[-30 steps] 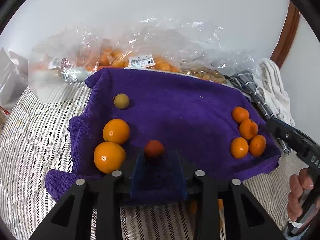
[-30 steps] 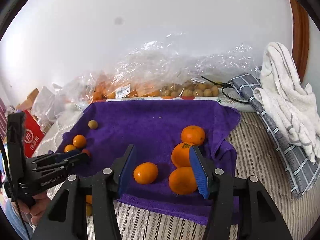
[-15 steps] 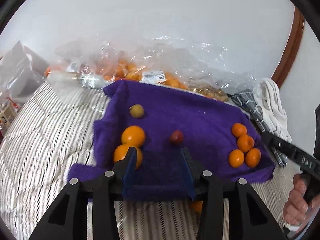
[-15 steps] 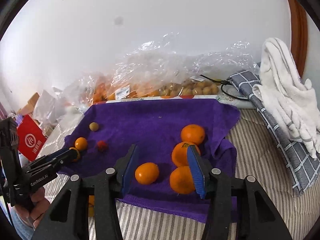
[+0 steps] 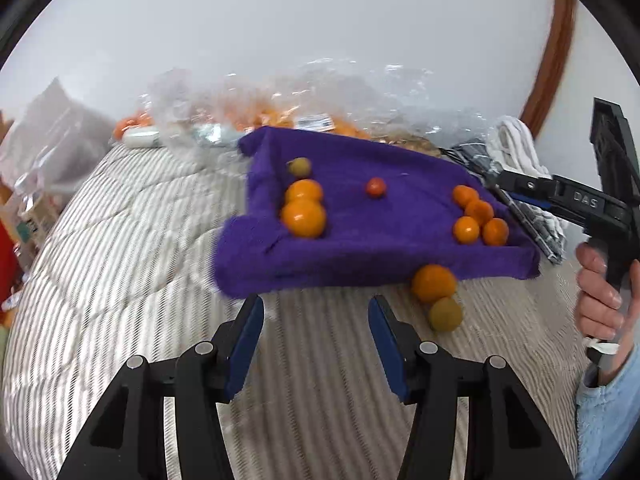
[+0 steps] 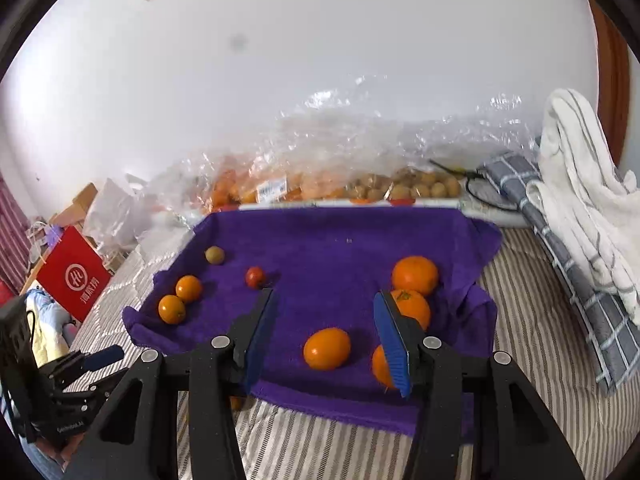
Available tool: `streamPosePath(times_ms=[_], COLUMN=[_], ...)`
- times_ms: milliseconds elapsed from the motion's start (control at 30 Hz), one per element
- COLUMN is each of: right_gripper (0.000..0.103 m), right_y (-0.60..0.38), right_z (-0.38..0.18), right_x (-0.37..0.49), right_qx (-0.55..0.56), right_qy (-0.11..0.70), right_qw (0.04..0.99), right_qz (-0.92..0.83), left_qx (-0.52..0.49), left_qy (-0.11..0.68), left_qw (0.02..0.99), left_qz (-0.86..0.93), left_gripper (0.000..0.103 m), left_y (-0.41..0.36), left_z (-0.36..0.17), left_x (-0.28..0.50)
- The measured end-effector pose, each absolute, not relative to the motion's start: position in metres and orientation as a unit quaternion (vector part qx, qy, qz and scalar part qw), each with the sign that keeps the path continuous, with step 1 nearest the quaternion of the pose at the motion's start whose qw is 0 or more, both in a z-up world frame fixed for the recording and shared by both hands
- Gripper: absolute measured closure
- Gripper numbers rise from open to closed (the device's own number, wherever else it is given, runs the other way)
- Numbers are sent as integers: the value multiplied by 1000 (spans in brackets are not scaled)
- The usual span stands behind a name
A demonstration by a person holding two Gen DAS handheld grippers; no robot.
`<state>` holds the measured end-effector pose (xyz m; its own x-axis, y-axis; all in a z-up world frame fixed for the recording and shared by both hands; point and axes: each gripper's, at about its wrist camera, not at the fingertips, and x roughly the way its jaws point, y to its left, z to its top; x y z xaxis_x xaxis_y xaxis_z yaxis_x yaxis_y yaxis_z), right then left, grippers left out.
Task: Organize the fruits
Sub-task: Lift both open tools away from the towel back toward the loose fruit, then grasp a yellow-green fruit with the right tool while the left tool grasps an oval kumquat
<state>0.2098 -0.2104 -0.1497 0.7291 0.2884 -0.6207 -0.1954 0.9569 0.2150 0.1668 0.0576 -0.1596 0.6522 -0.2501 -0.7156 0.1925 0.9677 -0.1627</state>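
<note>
A purple towel (image 5: 360,240) (image 6: 340,248) lies on the striped bedding. On it at the left are two oranges (image 5: 303,216) and a small green fruit (image 5: 299,166), a small red fruit (image 5: 375,187) (image 6: 255,276) in the middle, and several small oranges (image 5: 478,216) at the right. An orange (image 5: 433,282) and a green fruit (image 5: 445,313) lie off the towel's front edge. My left gripper (image 5: 316,340) is open and empty, over the bedding in front of the towel. My right gripper (image 6: 324,332) is open, over the towel's front right, with an orange (image 6: 327,348) between the fingers' lines.
Clear plastic bags of fruit (image 6: 320,176) lie along the wall behind the towel. A white towel (image 6: 580,184) and a grey checked cloth (image 6: 560,240) are at the right. A red bag (image 6: 74,276) and boxes are at the left. The other hand-held gripper (image 5: 580,204) shows at the right of the left wrist view.
My left gripper let go of the small red fruit on the towel, opened, and drew back toward the front over the bedding. The right gripper barely moved.
</note>
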Motion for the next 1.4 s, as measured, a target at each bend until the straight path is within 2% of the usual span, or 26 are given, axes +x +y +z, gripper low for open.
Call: streamPosePath(times_ms=[267,633,767,933,1200,1400], right_gripper=[52,52,61,75,75,75], right_y=[-162,-104,-94,-85,-103,-157], right_z=[-165,-207,-212,-217,-204,-192], right_x=[171,145,149,150,123,112], right_qx=[-3,-29,-30,-48,-70,-73], right_qy=[383,429,434,425,393,360], right_qw=[914,888,886,894,907,927], right_qz=[138,165,157,135,134,81], left_qx=[-74,-67,-63,-75,-39,-28], left_qy=[449,456,460,461,455,450], left_qw=[888,887,885,883,889,892], left_qz=[-61,-43,-47,-52,-39,-31], left_gripper=[53,51,49,49,49,49], left_y=[90,96,96,99,88,86], left_z=[-177,-179,-178,-178,-179,-179], left_x=[169,166,168,169,165,164])
